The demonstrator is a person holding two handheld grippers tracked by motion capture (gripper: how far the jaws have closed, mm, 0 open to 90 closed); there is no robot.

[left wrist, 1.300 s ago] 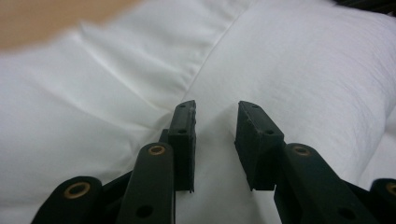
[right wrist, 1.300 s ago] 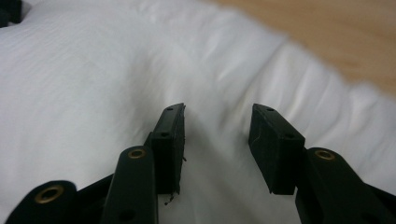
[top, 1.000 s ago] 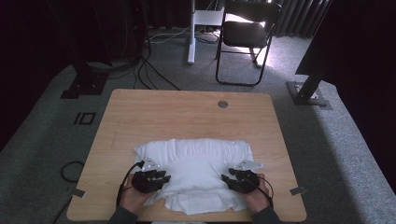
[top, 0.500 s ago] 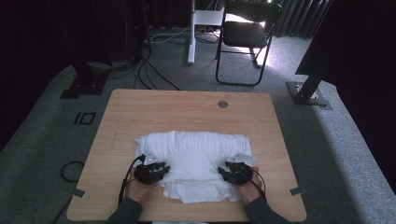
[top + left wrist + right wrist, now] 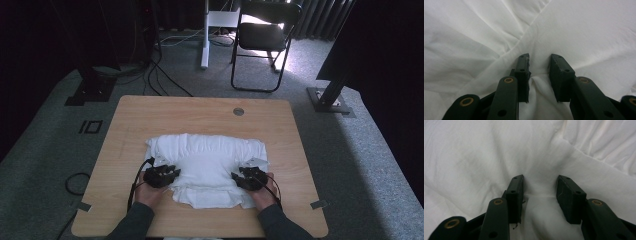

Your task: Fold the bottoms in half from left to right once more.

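Note:
A white folded garment [image 5: 207, 155] lies crumpled on the near half of the wooden table [image 5: 200, 115]. My left gripper [image 5: 167, 172] sits on its left near part, and in the left gripper view my left gripper [image 5: 539, 58] has a raised fold of the garment [image 5: 536, 82] pinched between its jaws. My right gripper [image 5: 245, 176] sits on the right near part. In the right gripper view my right gripper [image 5: 539, 180] stands a little wider, with a ridge of the garment [image 5: 541, 205] bunched between the jaws. A hand holds each gripper from the table's near edge.
A round grommet [image 5: 238, 111] is set into the table's far side. Beyond the table stand a black folding chair [image 5: 262, 35] and a white post [image 5: 205, 35]. Cables [image 5: 160, 80] run over the grey carpet at the far left. A stand's foot [image 5: 330, 102] is at the far right.
Both grippers have moved away from the person, and the whole garment has slid with them toward the table's middle. The right gripper has also come a little inward.

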